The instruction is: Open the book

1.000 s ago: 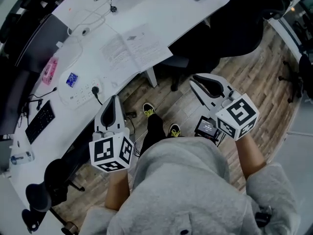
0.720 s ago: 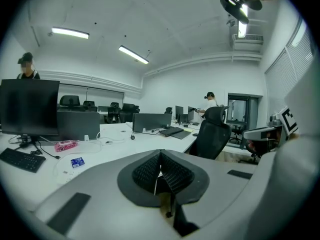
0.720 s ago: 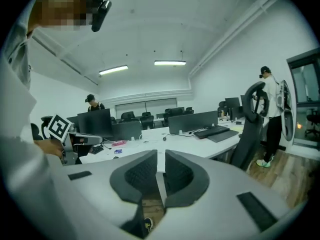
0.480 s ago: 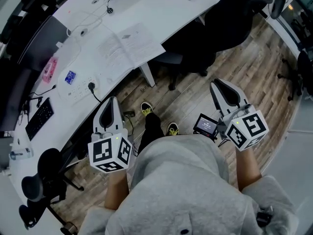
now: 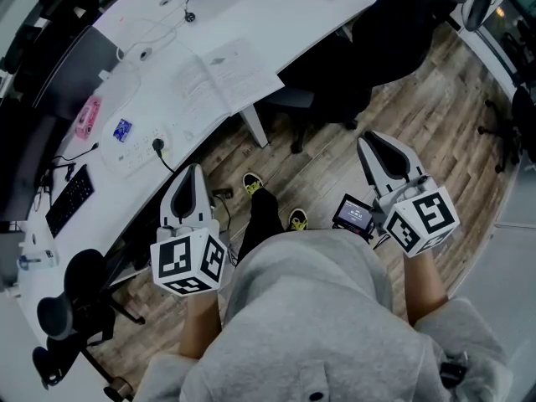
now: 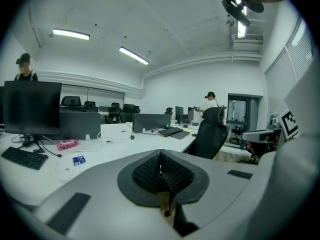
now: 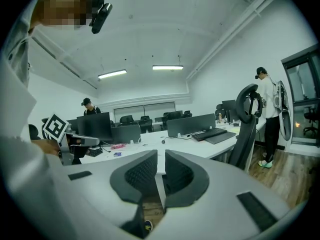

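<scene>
The book lies flat on the white table, pages seemingly spread, long axis along the table's near edge. It is far beyond both claws. The left claw, pressed together, is nearer; the right claw is narrowly parted and empty.

Grey sweatshirt; white, black-padded left tool, right tool.
</scene>
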